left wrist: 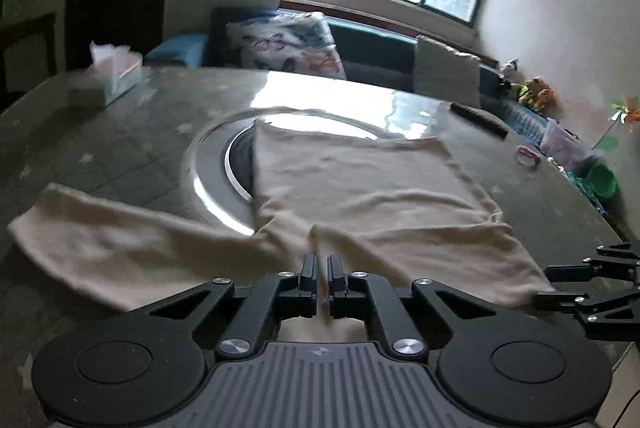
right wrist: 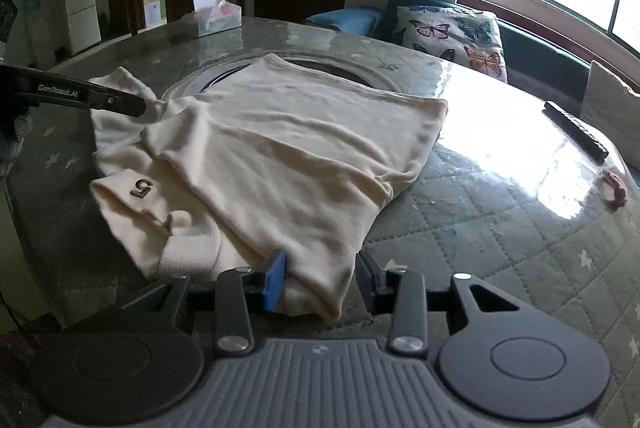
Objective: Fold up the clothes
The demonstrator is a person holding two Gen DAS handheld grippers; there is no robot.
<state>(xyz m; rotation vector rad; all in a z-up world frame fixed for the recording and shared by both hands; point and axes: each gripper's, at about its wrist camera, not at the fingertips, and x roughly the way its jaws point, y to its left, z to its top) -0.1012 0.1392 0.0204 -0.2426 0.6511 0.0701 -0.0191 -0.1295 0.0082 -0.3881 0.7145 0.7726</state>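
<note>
On my left wrist view, the left tongs (left wrist: 323,270) are pinched shut on a bunched fold of the cream sweater (left wrist: 360,180), a sliver of fabric showing between the nearly touching jaws. The sweater lies across the middle of the tabletop (left wrist: 132,132), partly over the round inset ring (left wrist: 208,168), with one sleeve (left wrist: 100,236) stretched toward the left edge. A tissue box (left wrist: 108,80) sits near the far left edge. From the right wrist view, the right tongs (right wrist: 322,276) stand partly apart, straddling the sweater's near corner without pressing it; the blue pads (right wrist: 276,280) are clear of the cloth on the right side. A dark remote (right wrist: 576,132) and a pink hair tie (right wrist: 614,192) lie near the right edge.
</note>
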